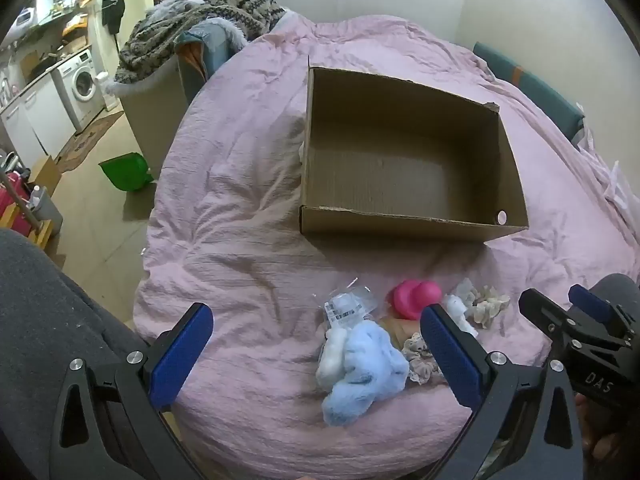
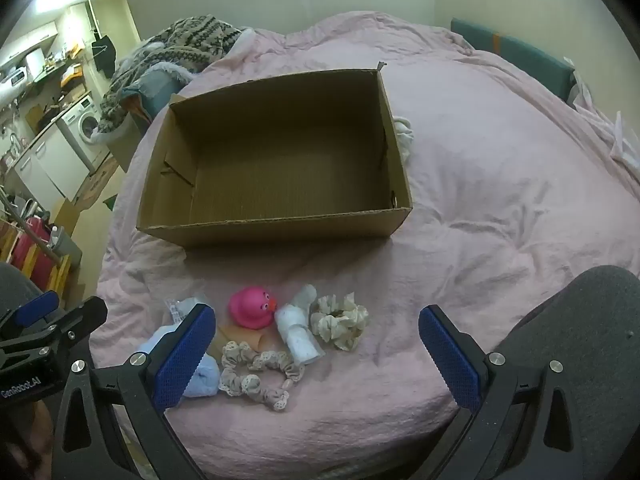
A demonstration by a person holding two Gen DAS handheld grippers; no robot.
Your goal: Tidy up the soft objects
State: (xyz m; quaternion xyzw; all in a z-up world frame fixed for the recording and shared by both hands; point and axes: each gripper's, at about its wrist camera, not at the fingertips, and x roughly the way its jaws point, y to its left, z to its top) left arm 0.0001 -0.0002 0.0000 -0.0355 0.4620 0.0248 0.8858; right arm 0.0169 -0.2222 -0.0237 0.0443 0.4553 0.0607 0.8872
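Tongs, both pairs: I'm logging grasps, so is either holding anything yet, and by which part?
Nothing is held. The left tongs and right tongs stand wide open above the toys; the box is empty.

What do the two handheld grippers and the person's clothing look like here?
Both the left gripper and the right gripper have black frames with silver bolts and blue textured finger pads. White lettering marks their bodies. The person wears dark grey fabric.

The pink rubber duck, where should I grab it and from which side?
Grip the pink rubber duck across its round body, from above with the right gripper, jaws open. It sits upright, beak toward the white roll, so pinch front to back.
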